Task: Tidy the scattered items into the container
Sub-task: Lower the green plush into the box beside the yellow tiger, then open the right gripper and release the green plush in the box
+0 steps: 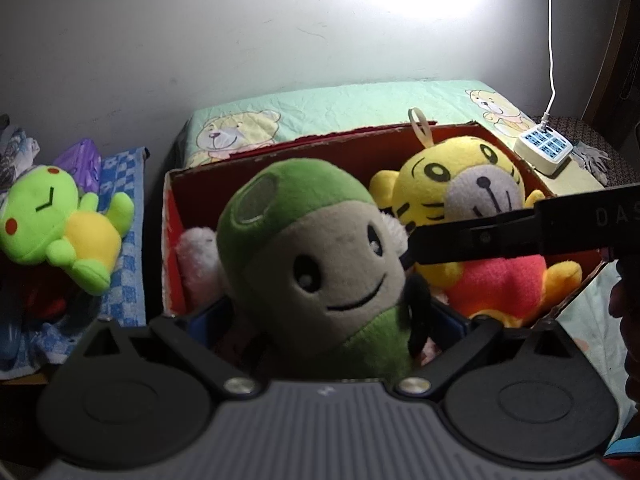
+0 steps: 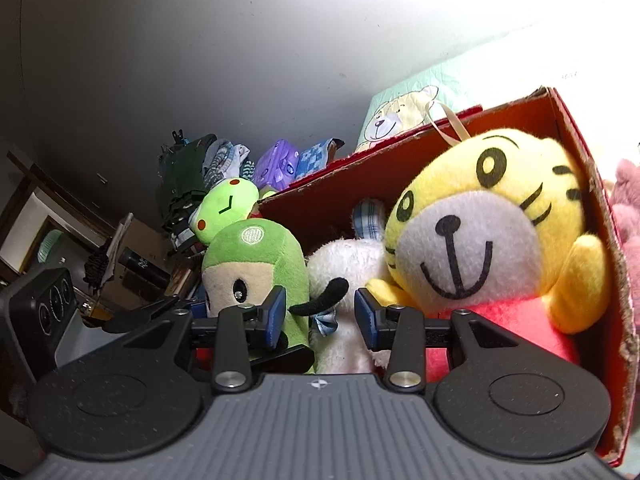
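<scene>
My left gripper (image 1: 320, 316) is shut on a green-and-beige plush (image 1: 316, 252) and holds it at the near left edge of the red cardboard box (image 1: 172, 248). A yellow tiger plush (image 1: 480, 216) sits in the box's right half, with a white plush (image 1: 196, 256) behind the green one. My right gripper (image 2: 320, 316) is open over the box, its blue pads (image 2: 276, 316) either side of the white plush (image 2: 344, 280), with the tiger (image 2: 480, 232) to its right. A bright green frog plush (image 1: 56, 228) lies outside, left of the box.
The frog rests on a blue checked cloth (image 1: 124, 248) beside a purple packet (image 1: 80, 160). Behind the box is a teddy-print cushion (image 1: 340, 108). A white power strip (image 1: 542, 152) with a cable sits at the back right. A pink plush (image 2: 628, 200) lies outside the box's right wall.
</scene>
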{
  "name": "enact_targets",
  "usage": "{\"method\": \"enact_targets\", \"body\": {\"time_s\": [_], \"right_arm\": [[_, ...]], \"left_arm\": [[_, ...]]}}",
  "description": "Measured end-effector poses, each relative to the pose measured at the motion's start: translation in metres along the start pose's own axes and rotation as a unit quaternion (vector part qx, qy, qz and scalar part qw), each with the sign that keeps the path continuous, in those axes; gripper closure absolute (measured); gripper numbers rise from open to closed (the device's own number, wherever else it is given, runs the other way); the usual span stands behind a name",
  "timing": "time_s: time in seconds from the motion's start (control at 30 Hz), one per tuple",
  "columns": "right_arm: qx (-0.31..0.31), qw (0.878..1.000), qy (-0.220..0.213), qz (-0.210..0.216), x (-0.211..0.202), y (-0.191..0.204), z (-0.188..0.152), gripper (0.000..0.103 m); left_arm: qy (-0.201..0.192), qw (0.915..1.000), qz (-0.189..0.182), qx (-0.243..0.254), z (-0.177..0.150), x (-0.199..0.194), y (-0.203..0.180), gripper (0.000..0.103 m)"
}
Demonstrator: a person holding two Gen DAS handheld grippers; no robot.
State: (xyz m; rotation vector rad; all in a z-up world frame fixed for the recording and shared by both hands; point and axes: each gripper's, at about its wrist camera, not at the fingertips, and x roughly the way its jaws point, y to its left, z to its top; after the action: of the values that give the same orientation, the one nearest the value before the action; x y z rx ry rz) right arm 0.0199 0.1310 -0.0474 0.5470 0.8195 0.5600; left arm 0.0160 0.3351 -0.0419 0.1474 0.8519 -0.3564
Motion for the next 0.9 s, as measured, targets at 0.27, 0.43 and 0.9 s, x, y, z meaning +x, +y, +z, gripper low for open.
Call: {"method": "enact_targets", "body": {"time_s": [0.27, 0.43, 0.9], "right_arm": [[-0.018, 0.999, -0.002, -0.030, -0.003, 0.005, -0.006, 0.061], [-0.013, 0.999, -0.002, -0.046, -0.005, 0.003, -0.009, 0.060], [-0.005, 0.998, -0.002, -0.067, -0.012, 0.001, -0.017, 0.050]], "left_arm": [[0.019, 0.9994, 0.017, -0.025, 0.003, -0.001, -0.002, 0.003], [0.024, 0.9991, 0.024, -0.026, 0.000, -0.003, -0.006, 0.003], [0.031, 0.9980, 0.044, -0.033, -0.002, -0.007, -0.010, 0.003]]}}
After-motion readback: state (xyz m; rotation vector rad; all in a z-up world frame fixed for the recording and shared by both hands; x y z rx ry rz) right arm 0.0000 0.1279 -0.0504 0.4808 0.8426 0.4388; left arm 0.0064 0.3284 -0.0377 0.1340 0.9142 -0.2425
